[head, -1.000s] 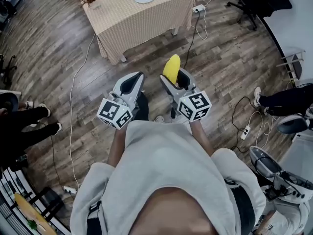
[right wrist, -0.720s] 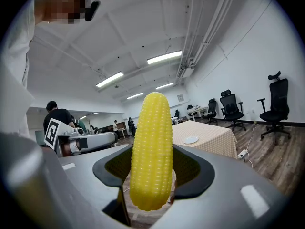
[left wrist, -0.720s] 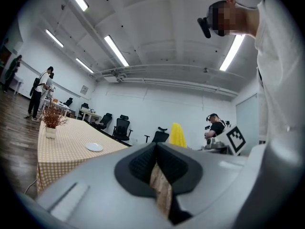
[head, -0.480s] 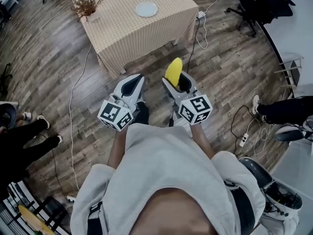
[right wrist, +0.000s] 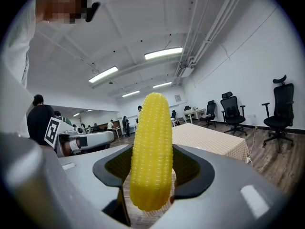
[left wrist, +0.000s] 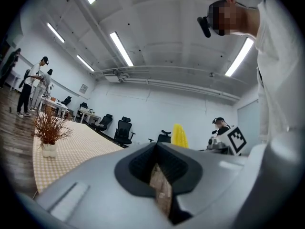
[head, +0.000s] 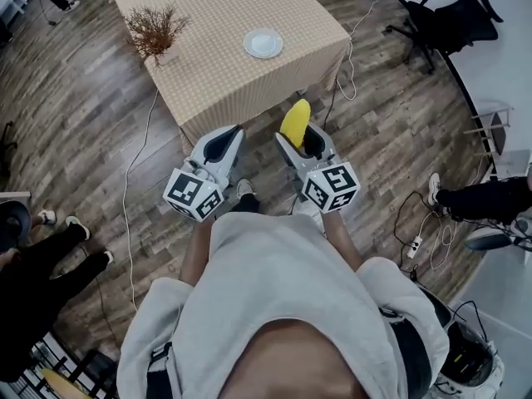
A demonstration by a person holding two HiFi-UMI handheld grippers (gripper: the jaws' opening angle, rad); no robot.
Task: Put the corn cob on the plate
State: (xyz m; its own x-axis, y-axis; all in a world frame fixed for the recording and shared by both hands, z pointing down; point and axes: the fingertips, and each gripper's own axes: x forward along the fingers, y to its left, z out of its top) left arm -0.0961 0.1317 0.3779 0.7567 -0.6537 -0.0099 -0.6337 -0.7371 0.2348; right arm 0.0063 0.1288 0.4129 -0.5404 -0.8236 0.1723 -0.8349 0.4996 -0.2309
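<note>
Desk with beige checked cloth [head: 224, 81] sits bigger and lower in head view than a second ago, so the person has walked up to it. The small round white plate [head: 263, 43] has slid down from the top of the frame. Carry phase is nearly over. Placing not started.

The yellow corn cob [head: 295, 121] is still off the desk, clenched upright in the right gripper [head: 301, 140], tip up, lower end between the dark ribbed pads. Cob is a blunt taper with neat kernel rows and a slightly glossy, plastic look, probably firm.

Left gripper [head: 223, 140] jaws pressed together on nothing, held just beside the right one.

Plate is smooth, shallow and bare, toward the desk's near right corner. Dried brown twig bunch in a pale pot [head: 154, 27] stands by the left edge, well apart from the plate. Cloth hangs over the near edge. Wood plank floor [head: 100, 140] has cables trailing across it.
</note>
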